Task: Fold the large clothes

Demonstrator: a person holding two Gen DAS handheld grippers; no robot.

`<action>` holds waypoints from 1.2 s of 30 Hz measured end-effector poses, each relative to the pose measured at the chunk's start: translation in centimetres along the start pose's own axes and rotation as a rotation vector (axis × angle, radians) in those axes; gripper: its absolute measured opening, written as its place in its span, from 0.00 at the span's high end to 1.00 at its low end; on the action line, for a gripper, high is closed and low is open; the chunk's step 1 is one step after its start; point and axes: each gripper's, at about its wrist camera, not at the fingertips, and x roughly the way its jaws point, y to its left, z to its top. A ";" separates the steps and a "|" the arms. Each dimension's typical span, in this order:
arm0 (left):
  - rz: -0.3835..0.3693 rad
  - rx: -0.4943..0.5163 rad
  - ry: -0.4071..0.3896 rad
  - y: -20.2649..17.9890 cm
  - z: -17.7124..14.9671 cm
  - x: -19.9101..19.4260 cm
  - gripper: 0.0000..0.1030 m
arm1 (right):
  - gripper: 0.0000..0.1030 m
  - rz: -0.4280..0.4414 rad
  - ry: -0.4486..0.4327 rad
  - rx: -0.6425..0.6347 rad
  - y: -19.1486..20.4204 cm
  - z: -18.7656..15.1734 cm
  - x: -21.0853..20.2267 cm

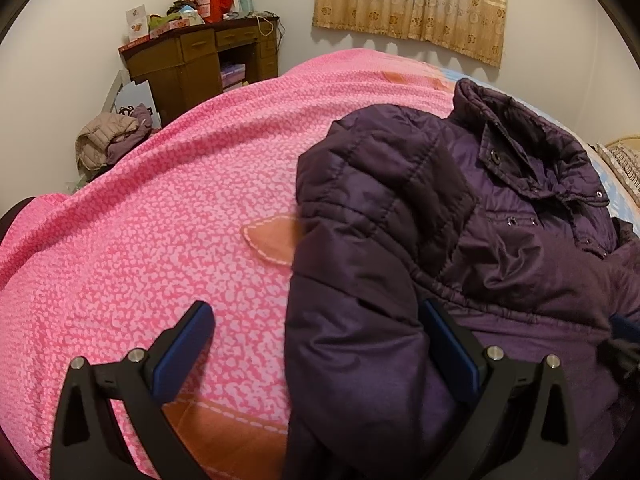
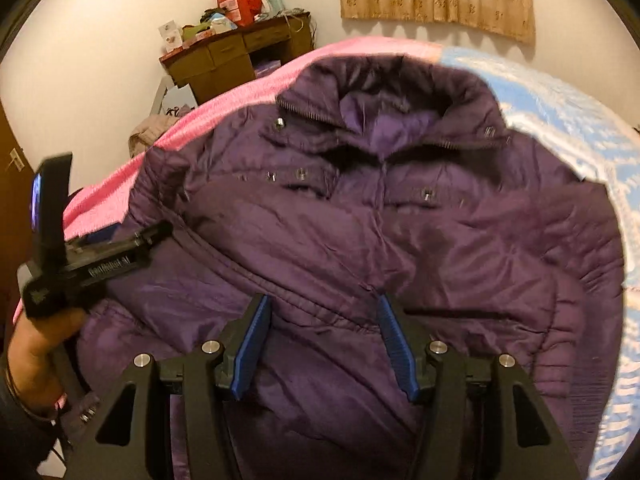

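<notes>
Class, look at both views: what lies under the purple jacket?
The purple jacket lies on a pink bedspread, with a blue cover beside it. What lies directly beneath the jacket is covered.

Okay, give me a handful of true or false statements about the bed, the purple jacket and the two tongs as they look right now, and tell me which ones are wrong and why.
1. The purple jacket lies on a pink bedspread. True.
2. The left tongs are clamped shut on the jacket's collar. False: their jaws stand wide apart, down near a folded sleeve, and the collar is far from them.
3. The right tongs are open above the jacket's front. True.
4. The curtains are dark blue. False: they are beige with a floral pattern.
5. A cluttered wooden desk stands by the wall beyond the bed. True.
</notes>
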 end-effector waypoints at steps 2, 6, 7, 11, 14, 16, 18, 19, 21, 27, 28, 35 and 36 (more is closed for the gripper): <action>-0.006 -0.004 0.002 0.2 0.0 0.0 0.00 | 0.44 0.003 -0.019 -0.005 -0.1 -0.5 0.1; -0.005 -0.003 0.000 0.2 0.1 0.1 0.00 | 0.44 0.011 -0.036 0.005 -0.1 -0.9 0.3; -0.003 -0.001 0.000 0.1 0.1 0.1 0.00 | 0.44 0.010 -0.037 0.006 -0.2 -0.9 0.4; -0.006 -0.004 0.004 0.2 0.2 0.3 0.00 | 0.44 -0.024 -0.035 -0.011 0.1 -0.9 0.8; -0.011 -0.007 0.006 0.3 0.2 0.4 0.00 | 0.44 -0.029 -0.034 -0.012 0.1 -0.9 0.9; -0.011 -0.007 0.005 0.3 0.2 0.4 0.00 | 0.44 -0.031 -0.035 -0.013 0.2 -0.9 0.9; -0.010 -0.006 0.005 0.3 0.2 0.5 0.00 | 0.44 -0.041 -0.036 -0.021 0.4 -0.9 0.9; -0.009 -0.005 0.004 0.3 0.2 0.5 0.00 | 0.44 -0.043 -0.037 -0.022 0.4 -0.9 0.9; -0.008 -0.004 0.004 0.3 0.3 0.5 0.00 | 0.44 -0.044 -0.040 -0.021 0.3 -1.0 0.9; -0.015 -0.005 0.011 0.4 0.4 0.6 0.00 | 0.43 -0.058 -0.039 -0.031 0.7 -0.9 1.0; -0.023 -0.011 0.016 0.4 0.3 0.7 0.00 | 0.43 -0.060 -0.040 -0.032 0.8 -0.9 0.9; -0.043 -0.015 0.011 1.1 0.7 0.6 0.00 | 0.43 -0.047 -0.050 -0.026 0.6 -0.9 0.6; -0.054 -0.015 0.008 1.3 0.6 0.3 0.00 | 0.43 -0.030 -0.050 -0.021 0.4 -0.8 0.3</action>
